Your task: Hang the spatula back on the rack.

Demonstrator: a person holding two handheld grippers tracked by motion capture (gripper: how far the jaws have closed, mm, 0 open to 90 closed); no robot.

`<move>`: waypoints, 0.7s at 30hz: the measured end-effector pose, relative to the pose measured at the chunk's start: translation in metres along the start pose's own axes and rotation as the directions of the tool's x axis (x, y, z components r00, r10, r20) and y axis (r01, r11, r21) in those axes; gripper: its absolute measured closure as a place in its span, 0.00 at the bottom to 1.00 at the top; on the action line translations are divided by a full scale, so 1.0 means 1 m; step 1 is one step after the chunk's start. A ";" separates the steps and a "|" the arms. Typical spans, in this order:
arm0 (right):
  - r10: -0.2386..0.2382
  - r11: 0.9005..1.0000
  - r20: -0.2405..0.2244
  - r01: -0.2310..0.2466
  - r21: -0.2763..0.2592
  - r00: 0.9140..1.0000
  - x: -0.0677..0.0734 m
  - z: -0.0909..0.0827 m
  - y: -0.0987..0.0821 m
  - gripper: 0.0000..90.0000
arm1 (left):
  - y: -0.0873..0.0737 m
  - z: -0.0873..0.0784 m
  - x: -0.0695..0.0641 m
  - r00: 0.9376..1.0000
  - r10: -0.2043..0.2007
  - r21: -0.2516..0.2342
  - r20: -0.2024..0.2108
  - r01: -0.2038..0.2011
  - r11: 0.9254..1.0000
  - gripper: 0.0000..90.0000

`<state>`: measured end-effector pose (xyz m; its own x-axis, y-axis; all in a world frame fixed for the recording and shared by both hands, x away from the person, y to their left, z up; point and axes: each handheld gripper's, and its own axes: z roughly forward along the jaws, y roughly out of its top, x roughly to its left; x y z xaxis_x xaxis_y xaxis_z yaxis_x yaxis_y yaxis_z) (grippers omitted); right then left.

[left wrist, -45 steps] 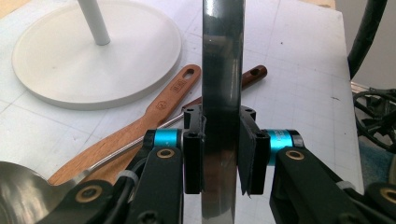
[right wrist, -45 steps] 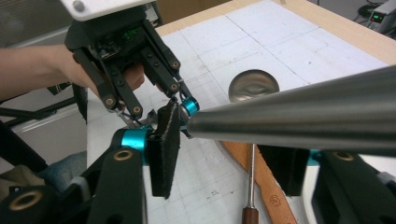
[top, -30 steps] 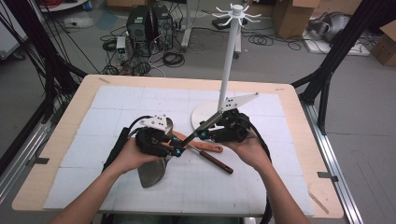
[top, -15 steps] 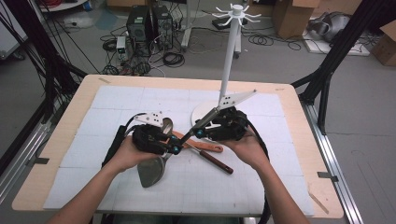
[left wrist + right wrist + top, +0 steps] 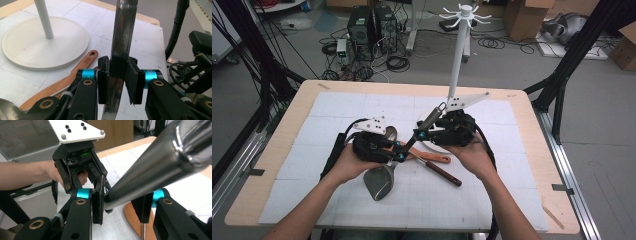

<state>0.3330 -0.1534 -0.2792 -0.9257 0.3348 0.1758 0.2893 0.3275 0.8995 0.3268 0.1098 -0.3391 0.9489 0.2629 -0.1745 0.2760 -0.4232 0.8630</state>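
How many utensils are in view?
4: a steel turner held by the left gripper and right gripper, a wooden spatula and a dark-handled tool lying under it, a spoon beside the left gripper. Some may be hidden beneath.

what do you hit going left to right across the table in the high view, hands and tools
left gripper → steel spatula → wooden spatula → right gripper → dark-handled tool → white stand

Even overhead light, soft shadows; steel handle [image 5: 160, 167] blurred (glare on top).
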 end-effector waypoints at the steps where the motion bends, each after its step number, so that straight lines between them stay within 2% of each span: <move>1: -0.003 1.000 0.003 0.003 -0.004 1.000 0.001 0.000 0.000 0.72 | 0.001 0.000 -0.001 1.000 0.005 0.000 0.001 -0.005 1.000 0.82; 8: -0.005 1.000 -0.005 0.005 0.000 1.000 0.003 0.003 0.000 0.72 | 0.007 0.000 -0.003 1.000 0.004 -0.024 0.005 -0.004 1.000 0.85; 14: -0.024 1.000 -0.010 0.024 0.009 1.000 0.007 0.011 0.001 0.76 | 0.010 -0.004 -0.005 1.000 -0.004 -0.055 -0.011 0.004 0.999 0.86; 21: -0.027 1.000 -0.010 0.027 0.000 1.000 0.009 0.013 0.003 0.81 | 0.011 -0.006 -0.005 1.000 -0.004 -0.064 -0.004 0.003 0.998 0.86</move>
<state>0.3291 -0.1383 -0.2801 -0.9354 0.3175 0.1556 0.2644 0.3359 0.9040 0.3244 0.1090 -0.3265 0.9472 0.2682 -0.1757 0.2689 -0.3660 0.8909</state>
